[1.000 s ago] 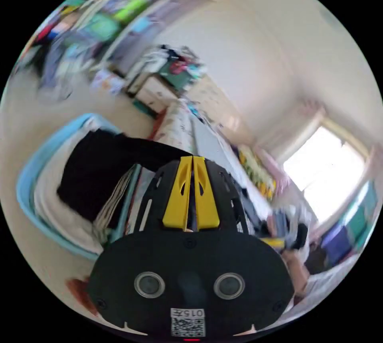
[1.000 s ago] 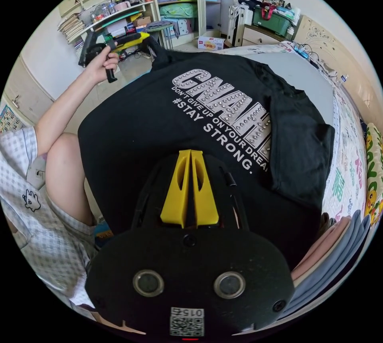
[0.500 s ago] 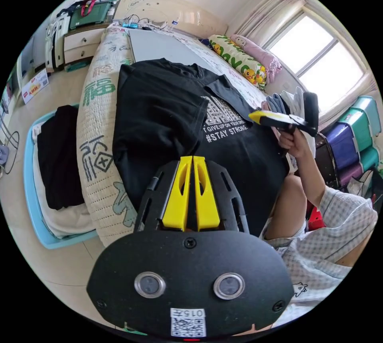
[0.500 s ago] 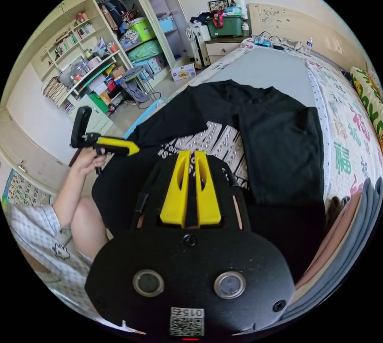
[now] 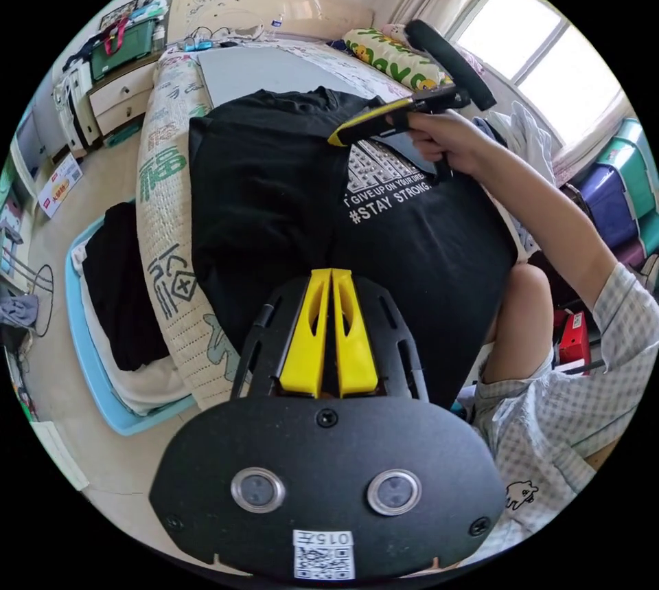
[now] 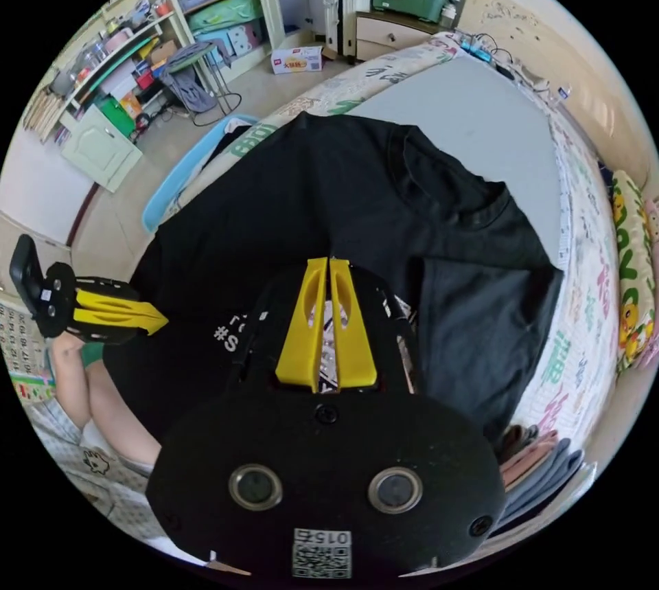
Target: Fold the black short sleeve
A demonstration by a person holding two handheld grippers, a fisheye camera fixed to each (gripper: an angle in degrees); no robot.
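Left gripper (image 5: 331, 274) hovers above the near edge of the bed with its yellow jaws pressed together on nothing, just over the hem end of the black short-sleeve shirt (image 5: 274, 185). Right gripper (image 6: 328, 264) likewise has its jaws together and empty, hanging over the shirt's printed chest; in the left gripper view it is held in a hand (image 5: 446, 140) above the white lettering (image 5: 388, 195), and in the right gripper view the left gripper shows off the bed's near edge, beside the person's knee (image 6: 103, 398). The shirt lies spread on the bed (image 6: 467, 116), its collar toward the headboard end and its hem hanging over the near edge; both of its sides are folded in over the body, one sleeve (image 6: 480, 315) lying flat across the front. A grey sheet (image 5: 261, 71) covers the bed beyond the collar, and a printed quilt (image 5: 161, 191) runs along the bed's side edge. On the floor beside that edge stands a light blue basket (image 5: 89, 356) with dark and pale clothes in it. Folded clothes (image 6: 542, 466) are stacked at the bed's near corner, and a yellow printed pillow (image 5: 391, 58) lies toward the headboard.
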